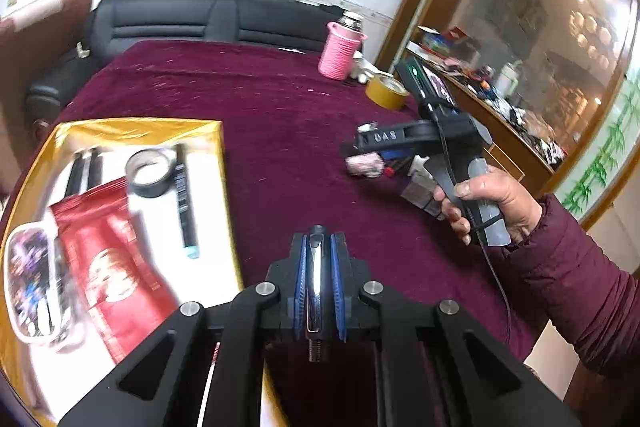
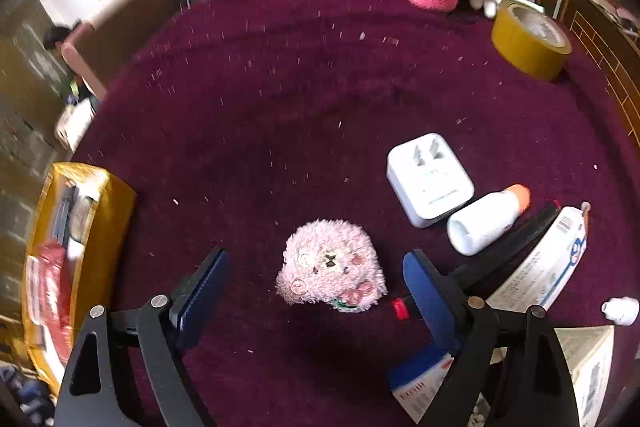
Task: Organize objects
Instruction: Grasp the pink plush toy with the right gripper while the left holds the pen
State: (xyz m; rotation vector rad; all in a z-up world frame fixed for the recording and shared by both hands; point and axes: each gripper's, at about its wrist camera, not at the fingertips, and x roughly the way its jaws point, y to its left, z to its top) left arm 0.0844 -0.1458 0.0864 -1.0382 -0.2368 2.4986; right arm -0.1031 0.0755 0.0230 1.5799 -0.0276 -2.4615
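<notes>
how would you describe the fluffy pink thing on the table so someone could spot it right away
On the dark red tablecloth, look just ahead of the open right gripper, between its blue pads. The fluffy pink plush lies there, left of the white plug adapter; it alone is fuzzy, with a small stitched face.

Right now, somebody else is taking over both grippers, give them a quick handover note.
Left gripper: shut on a chrome metal piece, beside the gold box.
Right gripper: open, straddling the pink plush toy on the maroon cloth.
Done: black tape roll, marker and red packet lie in the box.
Left: box the metal piece and plush, then white plug, white bottle and white tube.
</notes>
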